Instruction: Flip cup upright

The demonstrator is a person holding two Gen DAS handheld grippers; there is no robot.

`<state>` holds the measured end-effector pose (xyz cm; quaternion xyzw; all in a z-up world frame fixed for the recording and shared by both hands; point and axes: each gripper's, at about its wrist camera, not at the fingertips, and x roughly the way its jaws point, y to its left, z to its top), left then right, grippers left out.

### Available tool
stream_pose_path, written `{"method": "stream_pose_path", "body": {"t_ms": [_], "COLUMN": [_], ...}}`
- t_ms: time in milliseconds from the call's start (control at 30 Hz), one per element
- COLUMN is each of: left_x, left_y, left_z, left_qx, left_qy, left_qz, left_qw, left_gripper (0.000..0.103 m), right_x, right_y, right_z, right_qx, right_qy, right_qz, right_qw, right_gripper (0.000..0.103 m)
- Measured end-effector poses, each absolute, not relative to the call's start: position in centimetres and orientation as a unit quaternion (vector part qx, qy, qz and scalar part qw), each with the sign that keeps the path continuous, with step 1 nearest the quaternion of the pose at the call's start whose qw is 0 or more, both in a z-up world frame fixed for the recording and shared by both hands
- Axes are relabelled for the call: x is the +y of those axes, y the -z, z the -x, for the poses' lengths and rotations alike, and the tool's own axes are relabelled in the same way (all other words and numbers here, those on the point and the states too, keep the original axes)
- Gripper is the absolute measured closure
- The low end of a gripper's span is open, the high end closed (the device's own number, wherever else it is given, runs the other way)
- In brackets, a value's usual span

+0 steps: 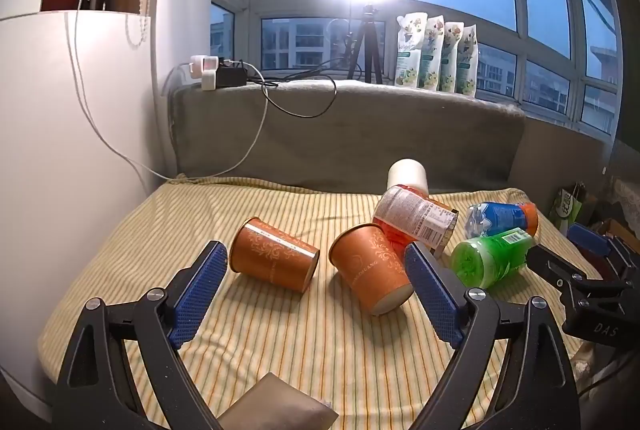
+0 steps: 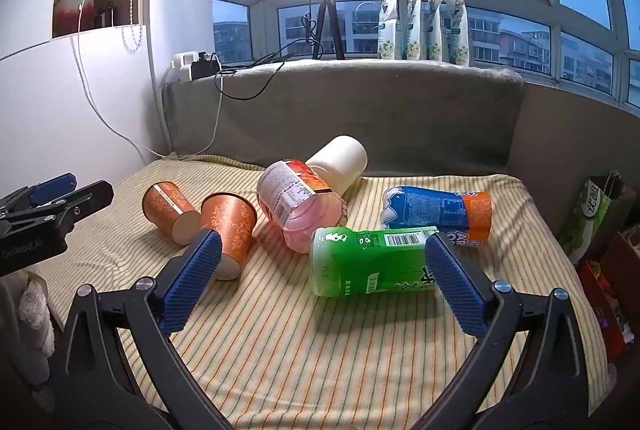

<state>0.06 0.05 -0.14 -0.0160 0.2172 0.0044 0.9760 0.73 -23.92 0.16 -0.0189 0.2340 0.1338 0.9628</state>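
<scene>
Left hand-held gripper (image 1: 316, 294): jaws spread wide, nothing between the blue pads, poised low over the striped cloth (image 1: 280, 342) covering the counter. Just ahead of it lie two orange paper cups on their sides. The left cup (image 1: 274, 258) has its open mouth turned toward the far left and its base toward the viewer. The right cup (image 1: 370, 268) lies just beside the right pad, leaning against a pink bottle (image 1: 416, 220); whether pad and cup touch cannot be told from this view.

Right hand-held gripper (image 2: 320, 284): likewise spread and empty, facing a green bottle (image 2: 370, 262) lying flat. Beyond it lie a blue bottle (image 2: 438, 211) and a white cup (image 2: 340, 161), the latter propped tilted behind the pink bottle.

Progress: apparently none. Neither orange cup stands upright and neither is grasped. The whole sequence remains: close on a cup wall, lift, rotate mouth-up, and set it down on the soft cloth, where a light paper cup may tip.
</scene>
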Motion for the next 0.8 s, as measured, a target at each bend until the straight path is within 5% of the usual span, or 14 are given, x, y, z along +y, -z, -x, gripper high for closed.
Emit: {"method": "stream_pose_path", "body": {"t_ms": [800], "left_x": [-0.5], "left_y": [0.0], "left_z": [0.0], "left_qx": [0.218], "left_qy": [0.000], "left_qz": [0.016], "left_qw": [0.976], "left_gripper": [0.012], "right_x": [-24.4], "right_y": [-0.5], "right_z": [-0.6], "right_qx": [0.231], "right_qy": [-0.132], "right_qz": [0.016], "right_qw": [0.964], "right_gripper": [0.000]}}
